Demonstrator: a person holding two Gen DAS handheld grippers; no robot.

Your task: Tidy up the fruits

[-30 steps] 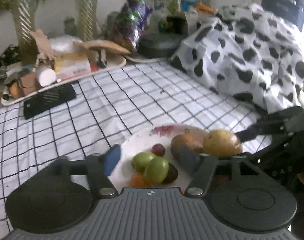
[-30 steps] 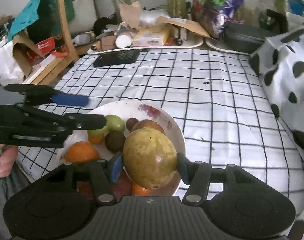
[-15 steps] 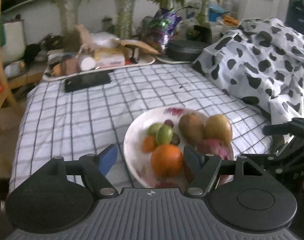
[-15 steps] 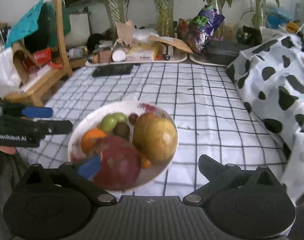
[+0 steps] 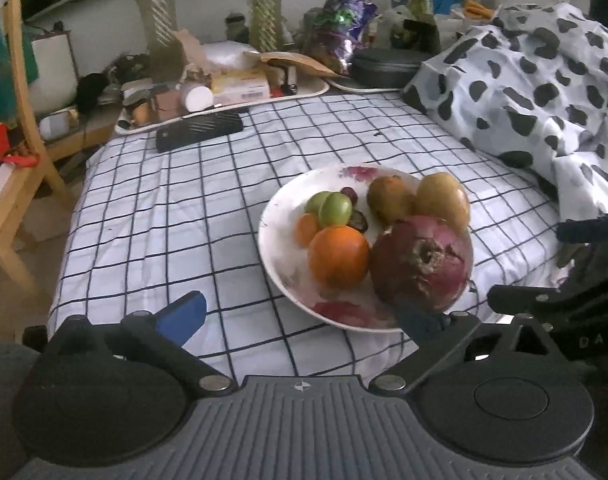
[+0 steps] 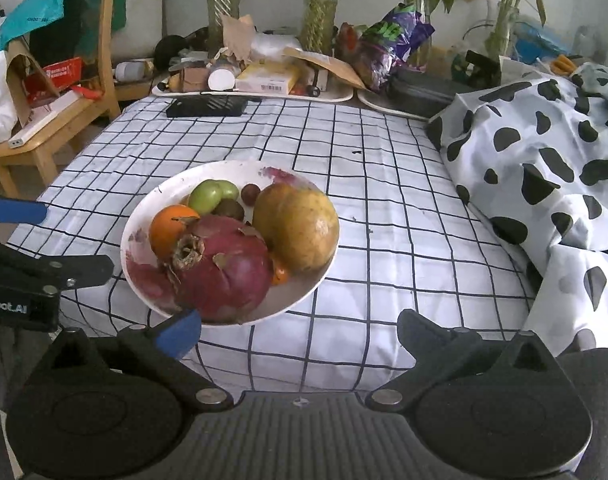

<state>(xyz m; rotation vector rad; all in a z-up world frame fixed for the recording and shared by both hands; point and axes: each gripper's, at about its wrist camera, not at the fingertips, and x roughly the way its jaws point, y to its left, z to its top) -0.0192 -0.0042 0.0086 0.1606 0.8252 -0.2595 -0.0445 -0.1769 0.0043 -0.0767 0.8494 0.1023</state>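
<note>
left gripper [image 5: 300, 318] fingers just opened wide, hold nothing | right gripper [image 6: 298, 330] fingers now wide open too, empty; both have drawn back from the plate [image 6: 144, 216] | dragon fruit [image 6: 224, 266], mango [image 6: 304, 230], orange [image 6: 170, 224] now lie on the plate, on the bed [image 6: 383, 200] | sorting looks done

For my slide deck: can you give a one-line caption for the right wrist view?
Open right gripper held before a white plate piled with fruit on a checked cloth.
</note>
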